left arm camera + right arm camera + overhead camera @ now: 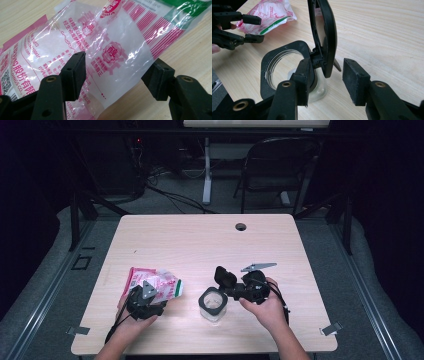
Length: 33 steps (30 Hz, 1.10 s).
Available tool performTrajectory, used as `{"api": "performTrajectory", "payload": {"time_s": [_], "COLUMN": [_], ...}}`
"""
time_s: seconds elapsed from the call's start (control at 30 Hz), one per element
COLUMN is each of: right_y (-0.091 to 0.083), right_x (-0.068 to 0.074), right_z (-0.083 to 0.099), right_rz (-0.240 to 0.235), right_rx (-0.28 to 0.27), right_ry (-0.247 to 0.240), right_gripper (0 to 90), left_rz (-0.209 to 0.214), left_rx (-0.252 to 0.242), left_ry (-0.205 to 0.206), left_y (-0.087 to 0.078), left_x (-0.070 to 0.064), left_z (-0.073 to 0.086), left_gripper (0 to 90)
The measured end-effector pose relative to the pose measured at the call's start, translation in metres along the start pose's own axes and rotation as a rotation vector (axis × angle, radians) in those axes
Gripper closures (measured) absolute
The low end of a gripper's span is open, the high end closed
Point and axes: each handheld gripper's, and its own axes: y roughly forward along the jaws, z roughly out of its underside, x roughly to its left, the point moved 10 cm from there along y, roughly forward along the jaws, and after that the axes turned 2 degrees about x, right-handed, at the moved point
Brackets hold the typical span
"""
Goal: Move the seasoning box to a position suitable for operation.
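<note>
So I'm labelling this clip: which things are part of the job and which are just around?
In use:
- plastic bag, between the open left gripper jaws
- clear jar with its black flip lid open, at the open right gripper

Just around:
- folding chair
- cables on the floor

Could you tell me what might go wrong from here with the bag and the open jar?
The left tool stands open around the slippery plastic bag, so a pinch may catch only loose film. The right tool sits at the hinge of the jar's raised lid; a nudge could tip the jar.
</note>
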Motion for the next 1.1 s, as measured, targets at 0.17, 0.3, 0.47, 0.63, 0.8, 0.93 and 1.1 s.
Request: {"api": "performTrajectory", "payload": {"time_s": [0.17, 0.3, 0.47, 0.63, 0.8, 0.93, 1.1], "right_y": [0.0, 0.0, 0.0, 0.002, -0.001, -0.007, -0.012], "right_x": [0.0, 0.001, 0.0, 0.002, 0.004, 0.005, 0.004], "right_z": [0.0, 0.0, 0.001, 0.005, 0.007, 0.009, 0.01], "right_rz": [0.0, 0.001, 0.005, -0.007, -0.02, -0.022, -0.026], "right_rx": [-0.002, -0.001, 0.006, 0.011, 0.005, -0.003, -0.021], "right_ry": [0.0, -0.003, -0.007, -0.014, -0.006, -0.002, 0.007], "right_gripper": [58.7, 58.7, 58.7, 59.5, 60.8, 61.9, 63.4], "left_rz": [-0.003, -0.008, -0.023, -0.026, -0.015, 0.001, 0.007], "left_rx": [0.0, -0.004, 0.001, -0.002, -0.001, 0.012, 0.029], "left_ry": [-0.01, -0.024, -0.012, -0.008, -0.02, -0.043, -0.058], "left_y": [0.004, 0.006, 0.008, 0.012, 0.017, 0.018, 0.02], "left_x": [0.004, 0.007, 0.007, 0.008, 0.011, 0.015, 0.018], "left_z": [0.001, 0.001, 0.0, -0.002, -0.005, -0.006, -0.008], "left_gripper": [45.2, 48.0, 51.2, 57.4, 62.2, 70.2, 76.1]}}
